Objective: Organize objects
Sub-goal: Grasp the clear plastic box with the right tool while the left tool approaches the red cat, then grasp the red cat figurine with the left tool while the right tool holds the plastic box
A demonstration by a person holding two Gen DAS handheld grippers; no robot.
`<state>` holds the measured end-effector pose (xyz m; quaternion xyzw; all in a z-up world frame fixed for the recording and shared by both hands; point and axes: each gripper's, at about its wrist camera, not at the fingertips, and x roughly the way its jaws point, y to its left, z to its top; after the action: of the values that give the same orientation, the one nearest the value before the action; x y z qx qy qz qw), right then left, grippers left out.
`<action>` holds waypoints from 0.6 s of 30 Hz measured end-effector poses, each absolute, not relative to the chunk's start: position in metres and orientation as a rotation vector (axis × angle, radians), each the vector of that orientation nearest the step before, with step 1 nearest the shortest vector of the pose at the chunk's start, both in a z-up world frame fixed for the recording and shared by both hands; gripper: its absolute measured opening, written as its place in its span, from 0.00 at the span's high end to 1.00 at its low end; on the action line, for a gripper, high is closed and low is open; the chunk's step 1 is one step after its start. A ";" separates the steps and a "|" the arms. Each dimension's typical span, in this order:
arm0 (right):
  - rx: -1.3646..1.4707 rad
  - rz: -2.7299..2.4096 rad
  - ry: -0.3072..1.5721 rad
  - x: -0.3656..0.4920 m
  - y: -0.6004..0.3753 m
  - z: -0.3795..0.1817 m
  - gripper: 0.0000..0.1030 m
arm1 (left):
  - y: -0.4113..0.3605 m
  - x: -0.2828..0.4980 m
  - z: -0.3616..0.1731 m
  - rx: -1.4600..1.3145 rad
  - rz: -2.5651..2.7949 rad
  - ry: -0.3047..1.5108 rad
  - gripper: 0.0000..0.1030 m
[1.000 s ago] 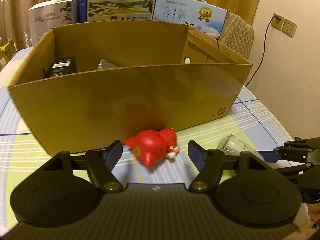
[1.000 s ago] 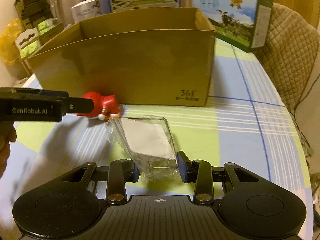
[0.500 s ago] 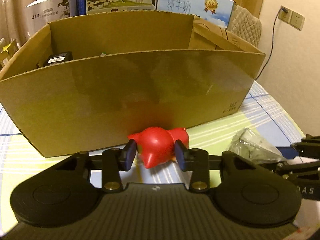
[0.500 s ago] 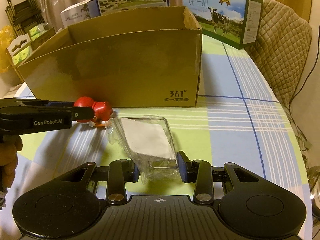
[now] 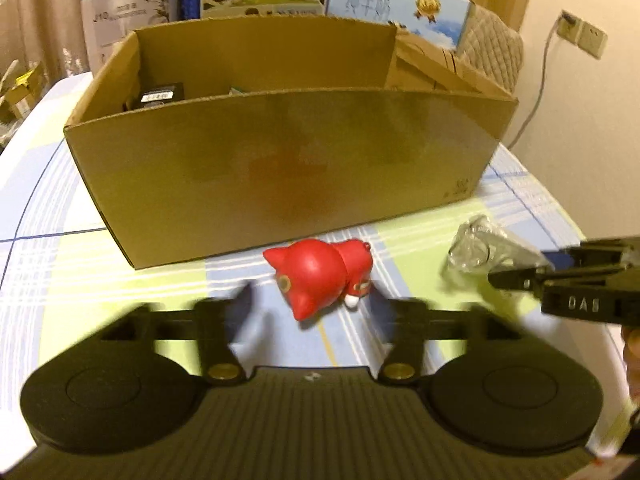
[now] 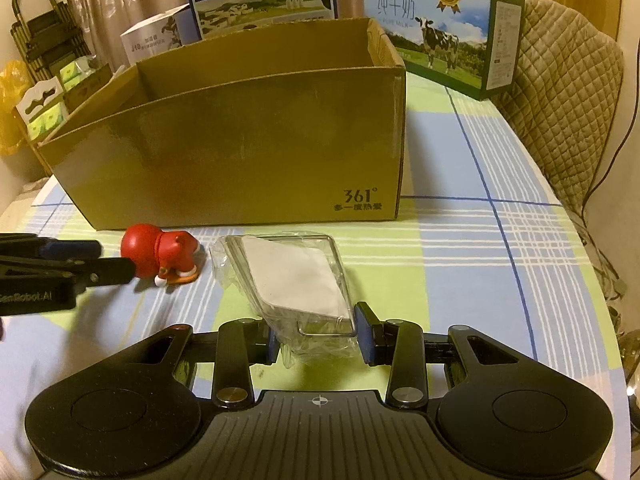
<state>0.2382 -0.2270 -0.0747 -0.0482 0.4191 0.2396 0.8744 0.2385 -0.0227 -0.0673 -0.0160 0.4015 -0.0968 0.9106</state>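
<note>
A red cat toy (image 5: 320, 272) lies on its side on the checked tablecloth, just in front of the open cardboard box (image 5: 280, 168). My left gripper (image 5: 316, 300) is open, with its blurred fingers wide apart on either side of the toy and not touching it. In the right wrist view the toy (image 6: 160, 250) sits by the left gripper's (image 6: 116, 258) tips. My right gripper (image 6: 320, 340) is shut on the near end of a clear plastic packet (image 6: 296, 276) with a white insert. From the left wrist view, that packet (image 5: 476, 248) shows at the right gripper's (image 5: 504, 276) tips.
The cardboard box (image 6: 240, 152) holds a black item (image 5: 160, 96) at its left end. Milk cartons (image 6: 440, 28) and a white box (image 5: 120, 24) stand behind it. A quilted chair back (image 6: 568, 80) is at the right table edge. A wall socket with a cable (image 5: 580, 36) is at the far right.
My left gripper had shut on the red toy half a second ago; now it is open and drawn back a little, and the toy lies on the table. The right gripper keeps the packet.
</note>
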 end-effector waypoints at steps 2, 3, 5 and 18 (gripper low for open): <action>-0.097 0.501 0.871 0.239 -0.226 -0.074 0.67 | -0.028 0.241 -0.068 -0.053 -0.196 0.806 0.24; -0.097 0.500 0.871 0.239 -0.225 -0.074 0.67 | -0.032 0.244 -0.070 -0.058 -0.193 0.808 0.24; -0.094 0.494 0.875 0.240 -0.225 -0.075 0.67 | -0.040 0.250 -0.075 -0.060 -0.183 0.808 0.24; -0.092 0.525 0.903 0.242 -0.226 -0.081 0.66 | -0.049 0.263 -0.093 0.026 -0.124 0.838 0.39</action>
<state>0.2416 -0.2260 -0.0813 -0.0437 0.4311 0.2506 0.8657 0.2634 -0.0489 -0.0933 0.0127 0.4064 -0.0603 0.9116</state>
